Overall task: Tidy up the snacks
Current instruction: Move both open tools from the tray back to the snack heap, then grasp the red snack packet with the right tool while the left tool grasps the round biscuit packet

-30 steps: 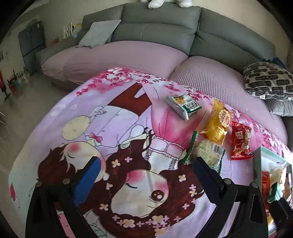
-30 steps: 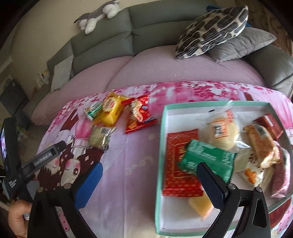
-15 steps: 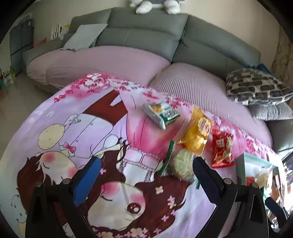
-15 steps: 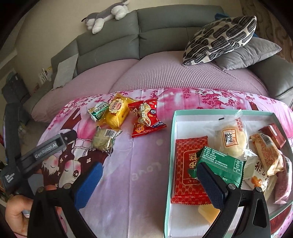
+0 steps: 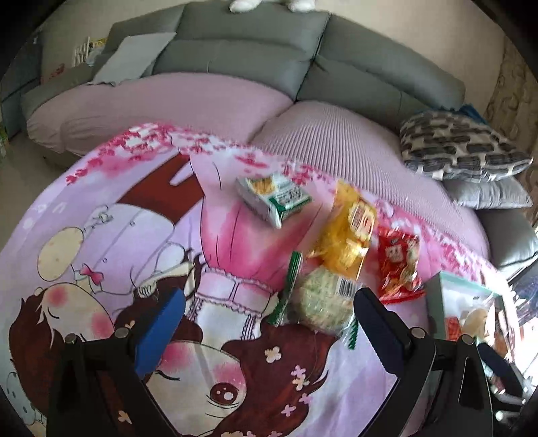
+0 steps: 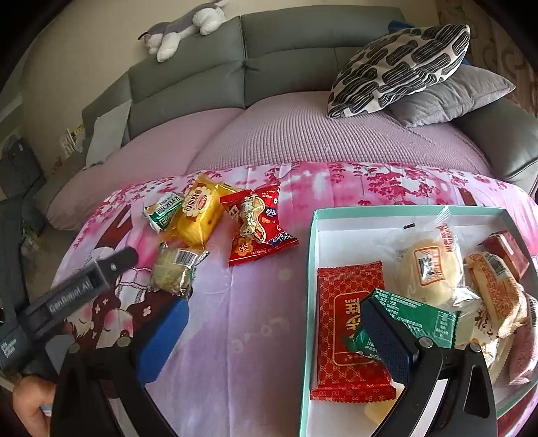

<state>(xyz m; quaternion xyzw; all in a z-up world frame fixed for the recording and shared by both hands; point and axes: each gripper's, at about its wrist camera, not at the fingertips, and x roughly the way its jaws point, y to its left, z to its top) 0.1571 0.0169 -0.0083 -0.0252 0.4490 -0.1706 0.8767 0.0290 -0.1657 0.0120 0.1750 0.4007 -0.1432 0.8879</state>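
Observation:
Four loose snacks lie on the pink cartoon cloth: a green-and-white packet, a yellow packet, a red packet and a round pale cake in a green-edged wrapper. My left gripper is open, low over the cloth, and the round cake sits just ahead of its right finger. The right wrist view shows a teal-rimmed box holding several snacks, among them a flat red packet and a green packet. My right gripper is open over the box's left wall, holding nothing.
A grey sofa with lilac seat covers runs along the far side of the cloth. A patterned cushion and a plush toy rest on it. A hand holds the left gripper body at the lower left.
My left gripper has moved forward and right, so the round cake now sits close before its right finger. The right gripper has shifted only slightly beside the box. Both stay open.

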